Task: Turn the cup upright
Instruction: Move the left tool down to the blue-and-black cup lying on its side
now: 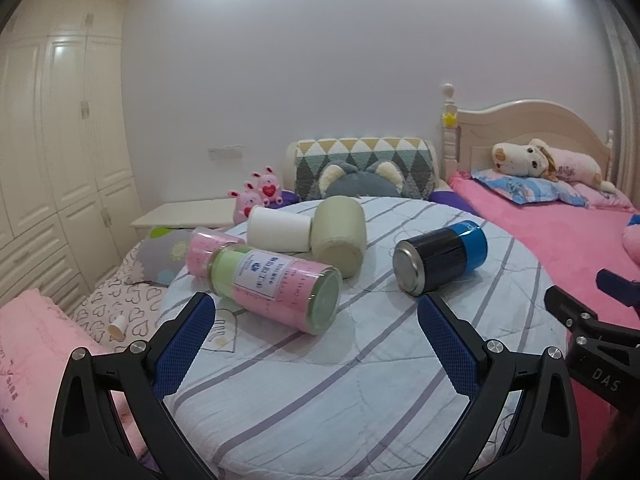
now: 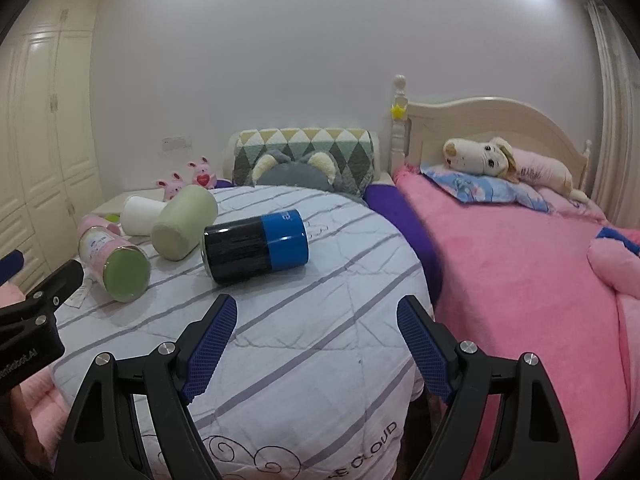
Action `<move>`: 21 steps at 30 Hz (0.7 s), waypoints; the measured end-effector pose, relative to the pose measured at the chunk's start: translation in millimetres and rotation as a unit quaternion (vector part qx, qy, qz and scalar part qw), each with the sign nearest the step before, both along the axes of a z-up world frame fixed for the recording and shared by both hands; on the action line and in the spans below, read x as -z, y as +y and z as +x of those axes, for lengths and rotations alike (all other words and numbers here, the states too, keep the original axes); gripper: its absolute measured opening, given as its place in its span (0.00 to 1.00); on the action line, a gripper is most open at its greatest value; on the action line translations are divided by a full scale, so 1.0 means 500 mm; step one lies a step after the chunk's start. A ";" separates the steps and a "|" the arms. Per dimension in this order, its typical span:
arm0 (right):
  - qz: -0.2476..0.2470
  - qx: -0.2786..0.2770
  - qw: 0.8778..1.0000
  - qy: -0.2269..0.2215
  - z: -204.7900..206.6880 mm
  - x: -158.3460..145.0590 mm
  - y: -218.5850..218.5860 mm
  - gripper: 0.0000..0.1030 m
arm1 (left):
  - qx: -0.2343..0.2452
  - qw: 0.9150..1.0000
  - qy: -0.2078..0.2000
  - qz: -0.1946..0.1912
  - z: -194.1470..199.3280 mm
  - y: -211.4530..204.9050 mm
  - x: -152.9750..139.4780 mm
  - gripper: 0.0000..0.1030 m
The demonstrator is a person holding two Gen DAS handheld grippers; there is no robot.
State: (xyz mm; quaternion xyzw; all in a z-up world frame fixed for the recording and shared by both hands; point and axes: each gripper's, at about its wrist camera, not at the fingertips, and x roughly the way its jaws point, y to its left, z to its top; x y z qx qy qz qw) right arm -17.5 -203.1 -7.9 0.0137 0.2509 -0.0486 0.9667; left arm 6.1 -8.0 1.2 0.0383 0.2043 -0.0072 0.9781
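Several cups lie on their sides on a round table under a striped quilt (image 1: 320, 380). A black and blue cup (image 1: 440, 258) (image 2: 256, 246) lies with its metal base toward me. A pink and green clear cup (image 1: 276, 288) (image 2: 114, 262), a sage green cup (image 1: 340, 236) (image 2: 184, 222), a white cup (image 1: 278, 228) (image 2: 140, 214) and a small pink cup (image 1: 208, 248) lie to its left. My left gripper (image 1: 316, 312) is open and empty, just short of the pink and green cup. My right gripper (image 2: 316, 312) is open and empty, in front of the black and blue cup.
A pink bed (image 2: 520, 280) with a plush dog (image 2: 480, 158) lies to the right. A patterned cushion and a grey plush (image 1: 360, 176) sit behind the table. Pink bedding (image 1: 32, 352) and a heart-print sheet (image 1: 120, 308) lie at the left, below a white wardrobe (image 1: 60, 140).
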 end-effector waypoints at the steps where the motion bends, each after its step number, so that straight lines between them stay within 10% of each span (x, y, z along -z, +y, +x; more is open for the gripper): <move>1: -0.002 0.001 1.000 0.004 0.003 0.002 0.001 0.81 | 0.004 1.000 0.002 -0.003 0.003 -0.003 0.001 0.99; 11: 0.020 0.043 0.998 0.040 0.036 0.012 -0.031 0.81 | 0.074 0.997 0.027 0.014 0.067 -0.043 -0.005 0.99; 21: 0.032 0.100 0.992 0.067 0.093 0.012 -0.066 0.81 | 0.212 0.972 0.068 0.074 0.164 -0.120 -0.041 0.99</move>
